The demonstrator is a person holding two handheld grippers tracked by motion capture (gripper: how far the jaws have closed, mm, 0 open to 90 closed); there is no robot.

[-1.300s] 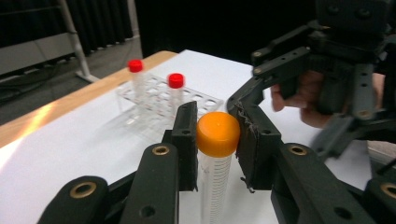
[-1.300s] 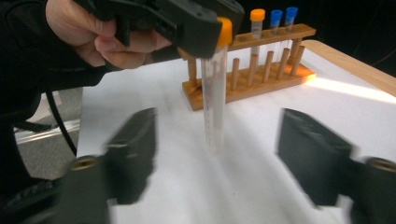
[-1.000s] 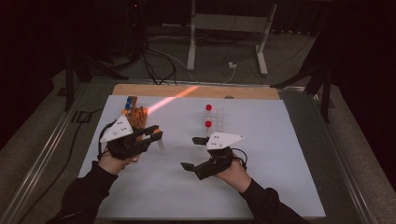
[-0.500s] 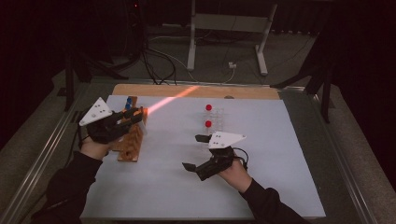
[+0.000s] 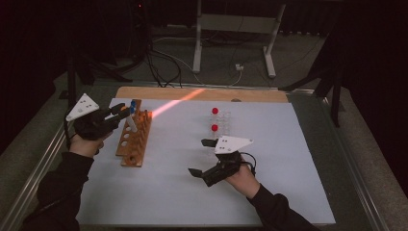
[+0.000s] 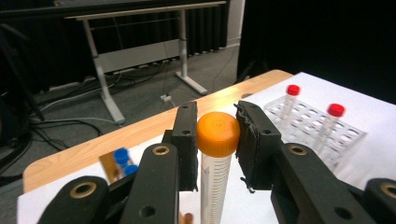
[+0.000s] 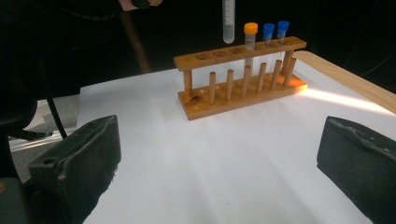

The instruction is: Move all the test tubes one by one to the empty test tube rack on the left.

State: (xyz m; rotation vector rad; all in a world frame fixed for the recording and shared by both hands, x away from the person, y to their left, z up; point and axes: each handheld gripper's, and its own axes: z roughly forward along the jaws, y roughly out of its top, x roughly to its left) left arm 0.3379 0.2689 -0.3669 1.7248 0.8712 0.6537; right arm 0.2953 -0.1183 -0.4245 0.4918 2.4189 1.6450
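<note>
The tube (image 6: 215, 177) with the orange cap hangs in the air over the wooden rack (image 5: 133, 139), pinched at its cap by the left gripper (image 6: 217, 140). The rack has one orange tube and two blue ones in its far holes. The near holes are free, so this tube has not gone in yet. Two red tubes wait in the clear rack (image 5: 220, 126). The right gripper (image 5: 201, 158) rests wide open with nothing in it. The white table (image 5: 288, 183) has lots of bare room between the racks.
</note>
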